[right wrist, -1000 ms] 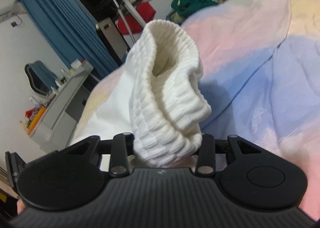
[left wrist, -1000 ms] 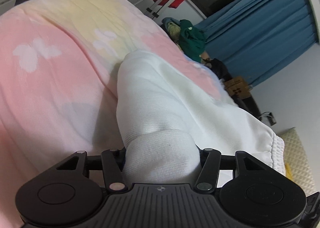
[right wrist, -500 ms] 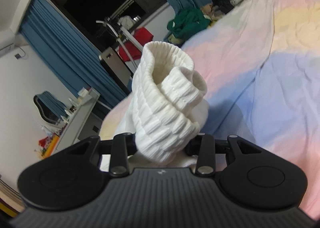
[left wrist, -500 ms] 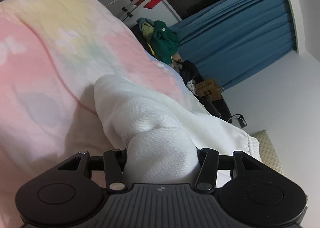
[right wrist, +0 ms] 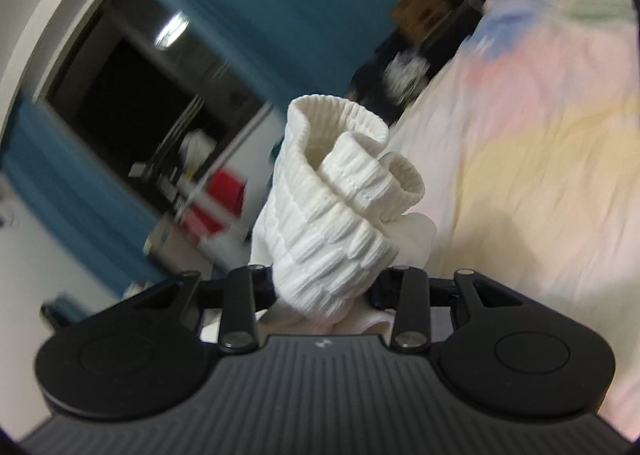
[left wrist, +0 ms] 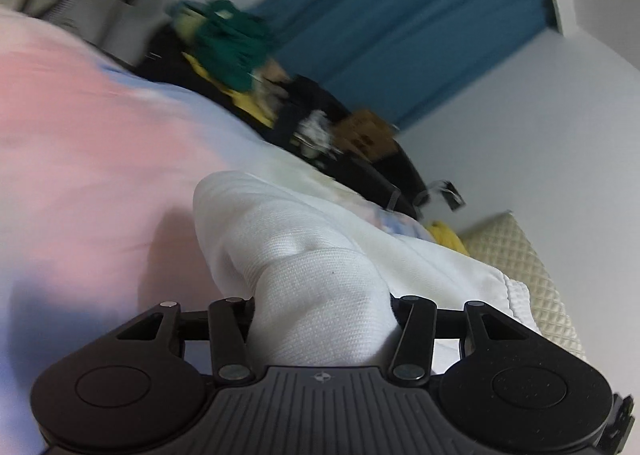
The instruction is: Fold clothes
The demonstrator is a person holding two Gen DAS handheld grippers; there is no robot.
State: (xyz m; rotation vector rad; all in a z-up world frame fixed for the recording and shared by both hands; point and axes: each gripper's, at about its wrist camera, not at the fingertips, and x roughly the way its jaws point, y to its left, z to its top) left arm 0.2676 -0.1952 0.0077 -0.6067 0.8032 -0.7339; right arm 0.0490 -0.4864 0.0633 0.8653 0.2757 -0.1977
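A white garment (left wrist: 304,239) lies partly on a pastel pink, yellow and blue bedspread (left wrist: 80,143). My left gripper (left wrist: 320,307) is shut on a bunched fold of its plain white fabric, which hides the fingertips. My right gripper (right wrist: 324,287) is shut on the garment's ribbed white cuff or hem (right wrist: 340,191), which stands up curled above the jaws. The bedspread shows to the right in the right wrist view (right wrist: 540,175). Both views are motion-blurred.
Blue curtains (left wrist: 400,23) hang along the wall. A pile of green and dark clothes (left wrist: 232,39) and a cardboard box (left wrist: 368,135) lie beyond the bed. A quilted cream pillow (left wrist: 520,255) is at right. A dark window (right wrist: 132,95) and red item (right wrist: 220,195) stand at the left.
Both grippers have swung with the garment held; the background has shifted and blurred. The ribbed cuff has curled tighter in the right gripper. Both grips stay shut.
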